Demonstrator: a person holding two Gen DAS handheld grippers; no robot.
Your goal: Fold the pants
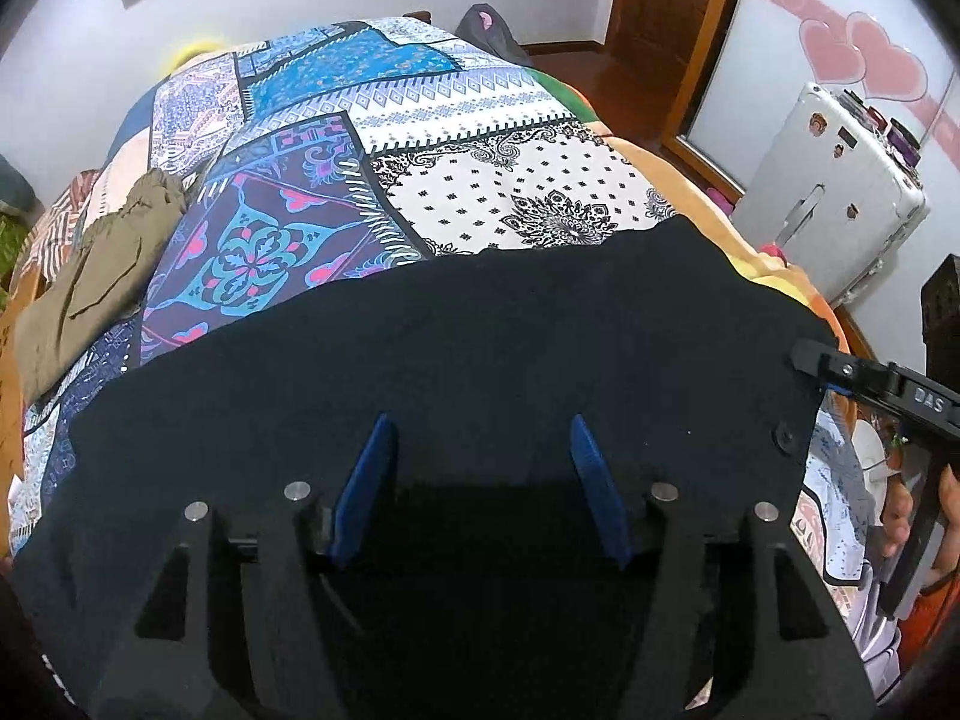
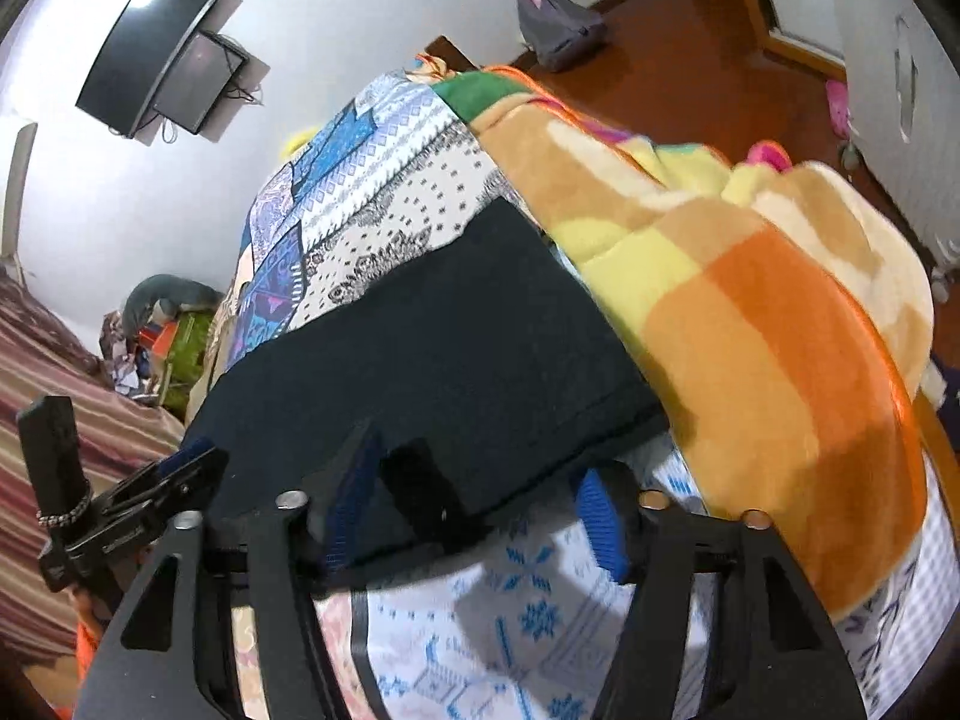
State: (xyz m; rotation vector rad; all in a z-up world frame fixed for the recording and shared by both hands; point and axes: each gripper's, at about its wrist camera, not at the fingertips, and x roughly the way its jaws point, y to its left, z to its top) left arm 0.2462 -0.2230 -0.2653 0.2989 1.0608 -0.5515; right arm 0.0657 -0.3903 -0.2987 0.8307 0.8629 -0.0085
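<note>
Black pants (image 1: pixel 468 348) lie spread flat across the patterned bedsheet (image 1: pixel 510 180). My left gripper (image 1: pixel 481 423) hovers over the near part of the pants, its blue pads (image 1: pixel 366 480) wide apart and open, with only flat cloth under them. My right gripper (image 1: pixel 822 372) is at the pants' right edge, by the button (image 1: pixel 783 437). In the right wrist view the pants' near corner (image 2: pixel 432 480) lies between the open jaws of my right gripper (image 2: pixel 480 462). The left pad is against the cloth and the right pad (image 2: pixel 603 522) stands clear of it. My left gripper (image 2: pixel 192 462) shows at the left.
A crumpled olive garment (image 1: pixel 90 282) lies at the bed's left side. An orange and yellow blanket (image 2: pixel 750 312) is heaped along the right edge. A silver suitcase (image 1: pixel 834 204) stands beside the bed, and a grey bag (image 2: pixel 558 30) sits on the wooden floor.
</note>
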